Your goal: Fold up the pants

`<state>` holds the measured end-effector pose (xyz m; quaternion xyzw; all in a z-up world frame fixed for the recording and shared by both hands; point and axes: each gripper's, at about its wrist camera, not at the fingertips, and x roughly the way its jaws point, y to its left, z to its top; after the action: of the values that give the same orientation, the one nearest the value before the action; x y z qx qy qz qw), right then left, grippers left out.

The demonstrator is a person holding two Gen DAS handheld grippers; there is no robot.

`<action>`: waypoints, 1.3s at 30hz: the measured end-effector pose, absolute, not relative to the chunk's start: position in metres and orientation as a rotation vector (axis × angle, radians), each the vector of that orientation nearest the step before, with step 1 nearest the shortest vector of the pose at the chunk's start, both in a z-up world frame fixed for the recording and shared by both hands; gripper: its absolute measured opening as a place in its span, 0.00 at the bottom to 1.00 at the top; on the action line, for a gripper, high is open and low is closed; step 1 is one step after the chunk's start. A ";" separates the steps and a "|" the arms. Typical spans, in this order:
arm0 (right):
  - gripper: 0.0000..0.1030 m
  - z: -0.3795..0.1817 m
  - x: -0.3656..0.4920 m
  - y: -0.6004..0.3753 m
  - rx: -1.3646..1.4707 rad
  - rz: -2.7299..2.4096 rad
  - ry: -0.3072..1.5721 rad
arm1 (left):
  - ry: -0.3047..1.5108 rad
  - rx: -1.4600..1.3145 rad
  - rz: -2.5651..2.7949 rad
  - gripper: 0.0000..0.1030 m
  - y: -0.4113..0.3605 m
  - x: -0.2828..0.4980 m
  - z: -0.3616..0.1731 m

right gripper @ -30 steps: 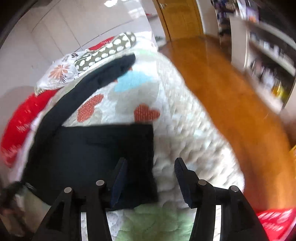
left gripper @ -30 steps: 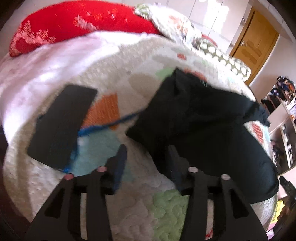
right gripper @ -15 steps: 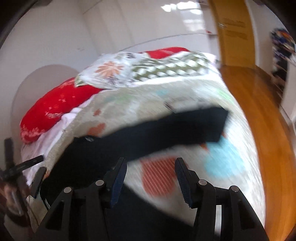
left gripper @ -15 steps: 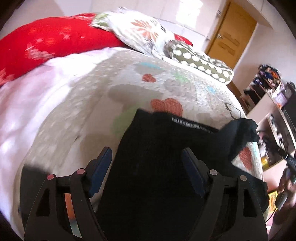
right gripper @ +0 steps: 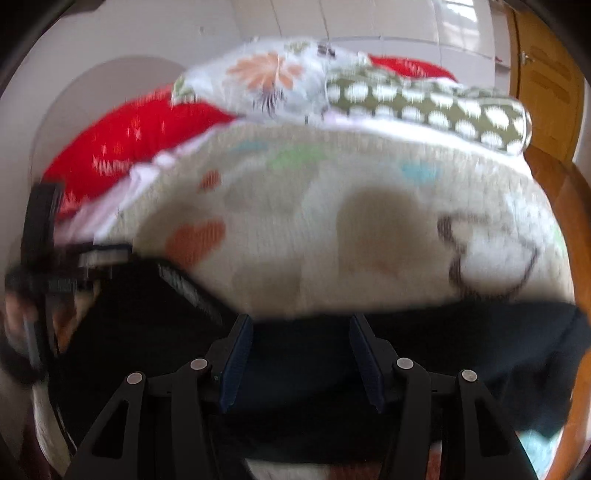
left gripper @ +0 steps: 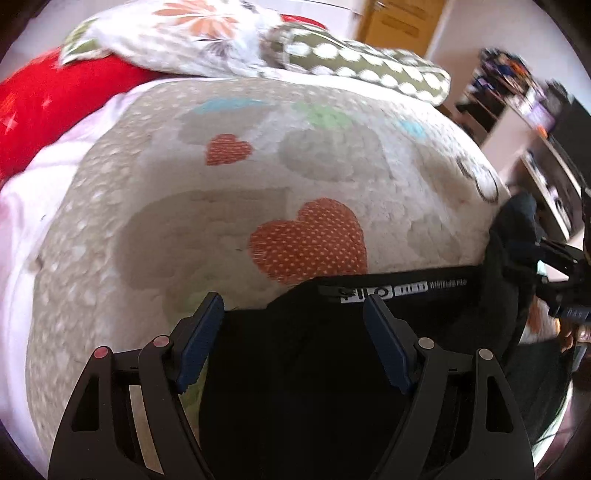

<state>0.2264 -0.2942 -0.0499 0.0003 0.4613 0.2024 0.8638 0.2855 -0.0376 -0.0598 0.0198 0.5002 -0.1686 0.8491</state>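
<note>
Looking along the left gripper [left gripper: 293,339]: jaws spread wide, nothing between the blue pads [left gripper: 199,341], hovering over black pants [left gripper: 295,387] that fill the lower frame. Waistband with a white label [left gripper: 402,290] running across just past the fingertips, lying on a cream quilt [left gripper: 166,229] with orange hearts. Beyond the quilt, a red pillow [left gripper: 40,103] at left, a floral pillow [left gripper: 184,33] and a green dotted bolster [left gripper: 362,70] at the head of the bed. At the right edge, the pants bunching up beside a dark tool, probably the right gripper, too blurred to tell if touching. Shelves [left gripper: 532,122] and a wooden door [left gripper: 399,22] further back.

Switching to the right wrist view, blurred throughout: right gripper [right gripper: 301,360] with jaws apart, empty between them, poised above the pants [right gripper: 443,350], which stretch in a dark band across the lower frame to the right edge. Same quilt [right gripper: 332,221] above the band, with red pillow [right gripper: 147,129], floral pillow [right gripper: 266,77] and bolster [right gripper: 424,103] behind. At far left, a dark shape close to the waistband, likely the other gripper, contact unclear. Wooden floor [right gripper: 569,206] at right.
</note>
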 end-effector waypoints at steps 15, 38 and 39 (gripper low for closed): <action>0.63 -0.078 0.167 -0.299 -0.078 0.419 0.934 | 1.086 0.298 -0.443 0.83 -0.070 0.307 -0.088; 0.62 0.005 0.078 -0.361 0.135 0.350 0.766 | 0.751 0.202 -0.511 0.08 -0.086 0.147 0.017; 0.62 0.006 0.075 -0.361 0.138 0.350 0.764 | 0.726 0.187 -0.540 0.08 -0.089 0.127 0.022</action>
<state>0.0751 -0.3608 0.0065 0.0669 0.3706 0.1697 0.9107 0.1274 -0.0889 0.0220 0.0902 0.3502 -0.2604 0.8952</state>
